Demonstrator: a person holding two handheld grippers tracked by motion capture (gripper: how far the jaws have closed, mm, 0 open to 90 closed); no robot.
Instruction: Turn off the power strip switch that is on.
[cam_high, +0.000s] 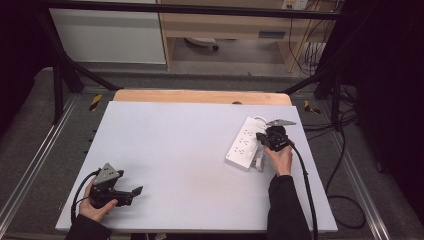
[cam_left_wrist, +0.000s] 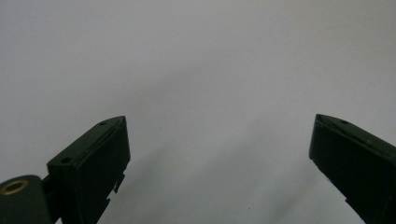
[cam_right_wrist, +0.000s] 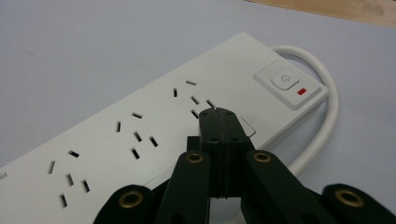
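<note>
Right gripper (cam_high: 261, 136) closed over a white power strip (cam_high: 245, 142); left gripper (cam_high: 136, 190) spread open at the near left of the table (cam_high: 175, 150).

In the right gripper view the two black jaws are pressed flat together with nothing between them, their tips (cam_right_wrist: 219, 114) over the power strip (cam_right_wrist: 140, 135) near the end that carries the switch (cam_right_wrist: 285, 81) and its red mark; whether the tips touch the casing is hard to tell. The white cord (cam_right_wrist: 322, 116) loops out from that end. The strip lies on the table's far right, slanted. In the left gripper view the jaws stand wide apart over bare table (cam_left_wrist: 210, 70), holding nothing.
</note>
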